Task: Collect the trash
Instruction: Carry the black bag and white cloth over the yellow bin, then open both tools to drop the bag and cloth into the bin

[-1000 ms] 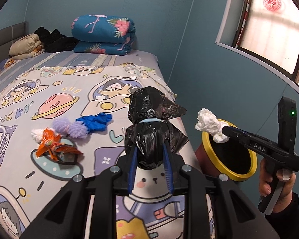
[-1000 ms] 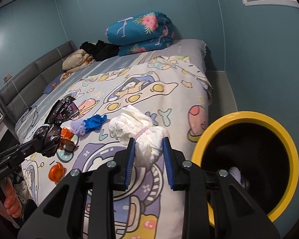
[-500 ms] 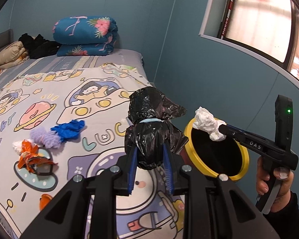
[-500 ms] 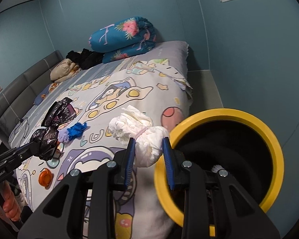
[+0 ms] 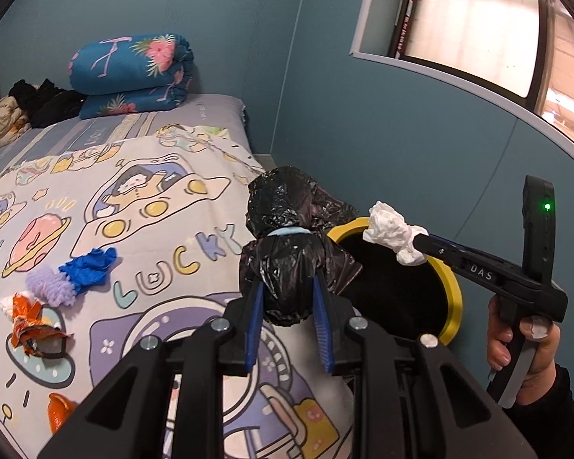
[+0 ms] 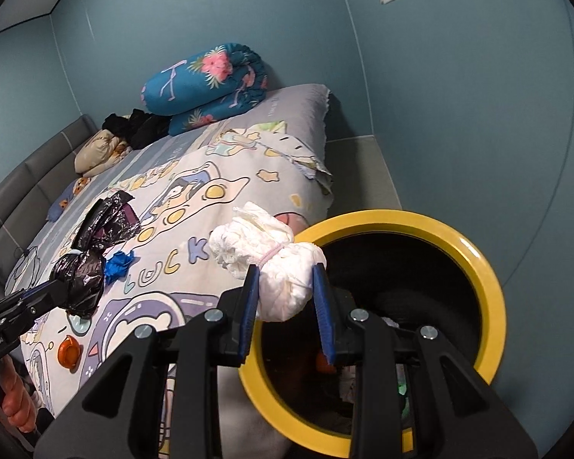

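My left gripper (image 5: 289, 298) is shut on a knotted black plastic bag (image 5: 292, 244) and holds it above the bed's edge, beside the bin. My right gripper (image 6: 283, 294) is shut on a tied white bundle (image 6: 271, 260) and holds it over the left rim of the yellow-rimmed black trash bin (image 6: 482, 275). The bin (image 5: 453, 290) stands on the floor between bed and wall, with some trash inside. On the cartoon bedsheet lie a blue glove (image 5: 90, 267), a purple fuzzy piece (image 5: 49, 287), an orange crumpled wrapper (image 5: 30, 325) and an orange cap (image 6: 69, 352).
A rolled blue floral blanket (image 5: 130, 72), black clothes (image 5: 46, 101) and a beige pillow (image 5: 0, 122) sit at the head of the bed. Blue walls close in on the right, with a window (image 5: 478, 23) above. A narrow floor strip (image 6: 359, 168) runs beside the bed.
Both grippers have moved right, toward the bin. The white bundle has gone from over the bed to over the bin's rim. The black bag now hangs close to the bin.
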A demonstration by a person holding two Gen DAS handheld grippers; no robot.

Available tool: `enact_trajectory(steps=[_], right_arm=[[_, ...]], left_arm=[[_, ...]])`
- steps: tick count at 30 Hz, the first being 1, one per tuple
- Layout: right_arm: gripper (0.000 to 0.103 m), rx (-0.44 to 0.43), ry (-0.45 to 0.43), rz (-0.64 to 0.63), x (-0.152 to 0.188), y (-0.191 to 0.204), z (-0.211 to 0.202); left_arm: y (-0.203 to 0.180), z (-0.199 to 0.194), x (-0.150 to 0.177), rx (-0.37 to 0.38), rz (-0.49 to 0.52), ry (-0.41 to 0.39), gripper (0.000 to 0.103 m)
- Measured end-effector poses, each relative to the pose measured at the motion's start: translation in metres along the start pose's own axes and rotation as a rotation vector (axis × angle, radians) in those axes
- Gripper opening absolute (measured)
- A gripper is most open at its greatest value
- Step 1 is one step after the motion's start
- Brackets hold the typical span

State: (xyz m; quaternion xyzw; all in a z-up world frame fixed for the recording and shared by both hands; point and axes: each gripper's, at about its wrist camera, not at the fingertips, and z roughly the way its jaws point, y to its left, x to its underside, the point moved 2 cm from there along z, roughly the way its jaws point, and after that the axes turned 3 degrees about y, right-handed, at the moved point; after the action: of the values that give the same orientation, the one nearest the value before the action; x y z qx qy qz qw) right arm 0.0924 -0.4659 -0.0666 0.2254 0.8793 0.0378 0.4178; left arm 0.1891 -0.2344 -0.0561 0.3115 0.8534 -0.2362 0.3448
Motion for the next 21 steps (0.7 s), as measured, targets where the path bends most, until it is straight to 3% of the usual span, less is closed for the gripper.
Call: enact_trajectory(steps=[21], right_arm=[[0.027,0.123,0.007,0.093,0.005,-0.059,0.006]], left_arm=[[-0.056,0.062,-0.016,0.068,0.072,0.068,0.023]])
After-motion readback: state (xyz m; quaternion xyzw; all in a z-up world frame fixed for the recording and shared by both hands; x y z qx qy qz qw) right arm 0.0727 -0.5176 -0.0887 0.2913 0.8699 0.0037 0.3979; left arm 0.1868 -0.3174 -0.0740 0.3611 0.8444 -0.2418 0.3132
